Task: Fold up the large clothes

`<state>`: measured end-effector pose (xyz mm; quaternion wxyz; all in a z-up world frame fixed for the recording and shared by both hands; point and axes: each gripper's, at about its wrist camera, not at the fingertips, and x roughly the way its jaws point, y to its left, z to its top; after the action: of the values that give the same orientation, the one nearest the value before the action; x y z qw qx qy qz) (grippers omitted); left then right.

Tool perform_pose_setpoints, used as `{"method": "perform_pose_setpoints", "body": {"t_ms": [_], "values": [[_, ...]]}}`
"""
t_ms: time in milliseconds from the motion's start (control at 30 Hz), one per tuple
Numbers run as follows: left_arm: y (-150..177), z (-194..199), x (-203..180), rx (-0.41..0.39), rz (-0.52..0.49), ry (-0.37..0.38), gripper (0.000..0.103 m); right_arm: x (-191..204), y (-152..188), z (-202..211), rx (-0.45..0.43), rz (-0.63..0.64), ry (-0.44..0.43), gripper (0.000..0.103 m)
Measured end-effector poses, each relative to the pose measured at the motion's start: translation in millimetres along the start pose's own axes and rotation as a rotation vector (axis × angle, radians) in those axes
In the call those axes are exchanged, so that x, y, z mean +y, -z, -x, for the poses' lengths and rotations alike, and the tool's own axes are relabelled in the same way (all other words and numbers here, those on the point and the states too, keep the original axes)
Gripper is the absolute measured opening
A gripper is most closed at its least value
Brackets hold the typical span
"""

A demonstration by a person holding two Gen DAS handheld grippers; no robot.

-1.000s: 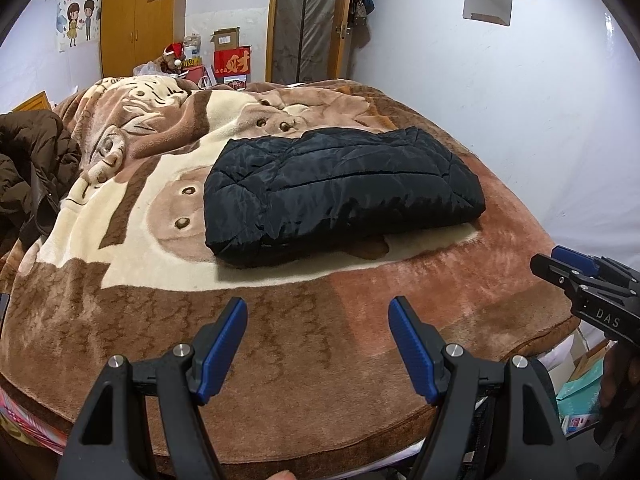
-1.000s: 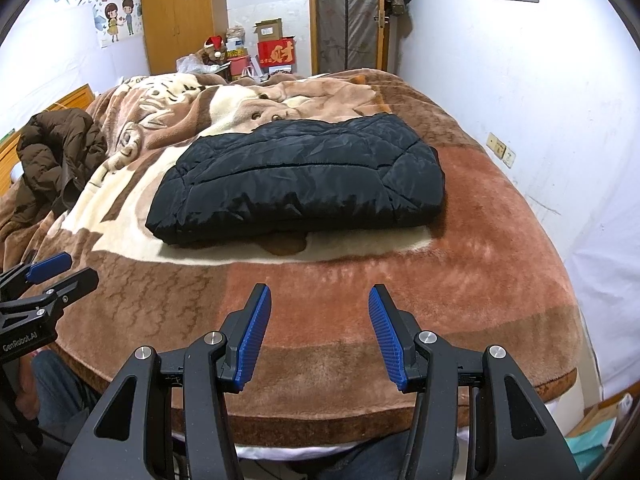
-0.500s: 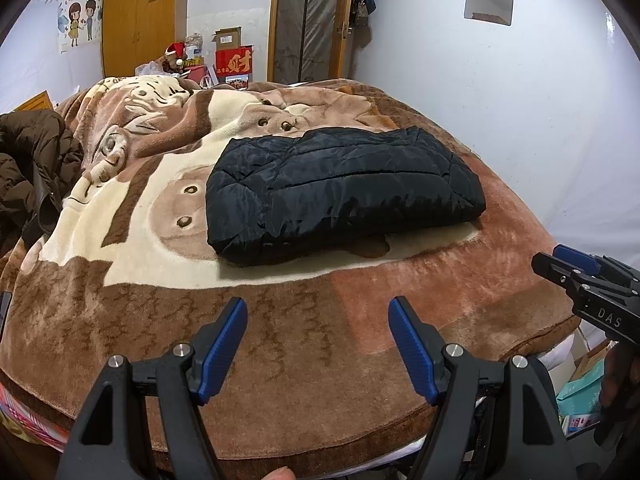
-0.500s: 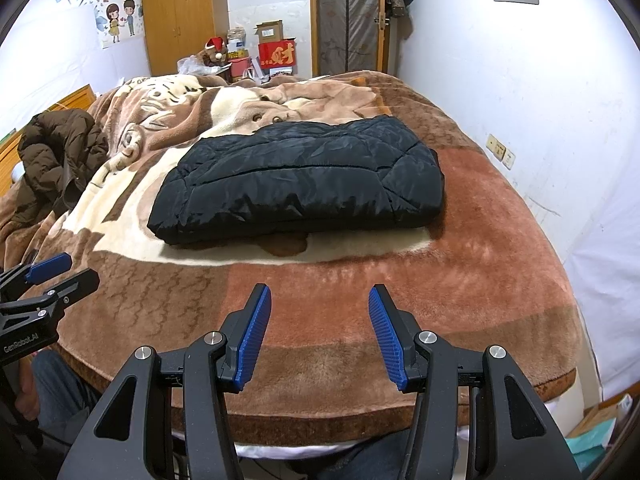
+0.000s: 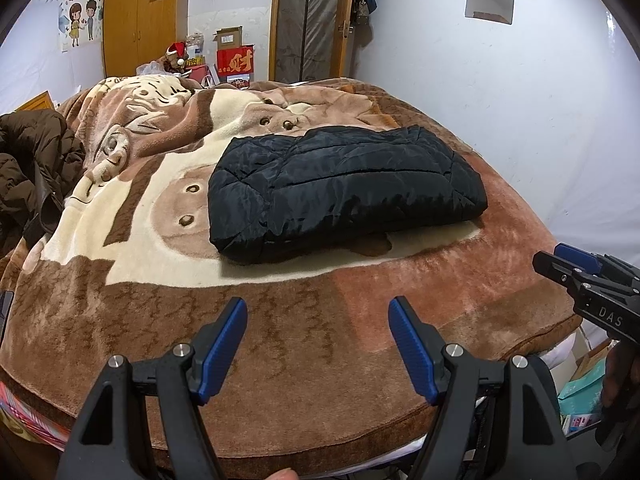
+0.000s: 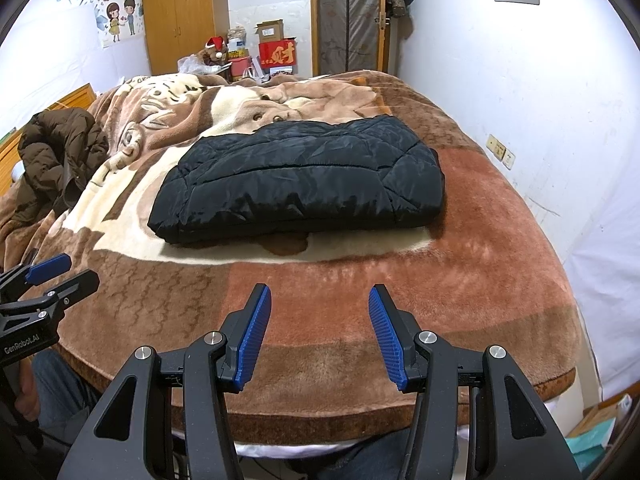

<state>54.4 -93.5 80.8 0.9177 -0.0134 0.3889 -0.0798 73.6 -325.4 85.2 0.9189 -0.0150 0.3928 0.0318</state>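
Blue ribbed pads frame my view: my left hand-held gripper (image 5: 318, 340) and my right hand-held gripper (image 6: 316, 330) both hang released over the near edge of the bed (image 6: 400, 412), nothing between the jaws of either, both well apart from any cloth.

I judge the black quilted jacket (image 6: 304, 176), lying mid-bed as a thick folded bundle nearer the right edge, finished or close to it. The risk is the fabric: slick and puffy, it may spring open if I nudge it, and a pinch on the top layer alone would drag that layer off the stack. The plush brown-and-cream blanket (image 5: 132, 248) beneath is soft and rumpled farther back, so a push could tilt the bundle.

At the left edge of the bed a brown coat (image 5: 36, 172) lies crumpled, seemingly unfolded; reaching across for it could sweep the black one.

Beyond the far edge stand boxes (image 6: 276, 50), a wooden wardrobe (image 6: 184, 16) and a door (image 6: 348, 16) against white walls.
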Motion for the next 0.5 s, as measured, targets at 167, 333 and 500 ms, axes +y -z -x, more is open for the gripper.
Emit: {"method": "perform_pose_setpoints", "body": {"t_ms": [167, 333, 500], "values": [[0.2, 0.1, -1.6, 0.0, -0.002, -0.006, 0.075, 0.5, 0.5, 0.3, 0.001, -0.002, 0.0, 0.052], [-0.5, 0.3, -2.1, 0.002, -0.003, -0.009, 0.075, 0.1, 0.5, -0.2, 0.002, -0.002, 0.0, 0.052], [-0.8, 1.0, -2.6, -0.001, -0.008, -0.014, 0.075, -1.2, 0.4, 0.0, 0.0, -0.002, 0.0, 0.052]]}}
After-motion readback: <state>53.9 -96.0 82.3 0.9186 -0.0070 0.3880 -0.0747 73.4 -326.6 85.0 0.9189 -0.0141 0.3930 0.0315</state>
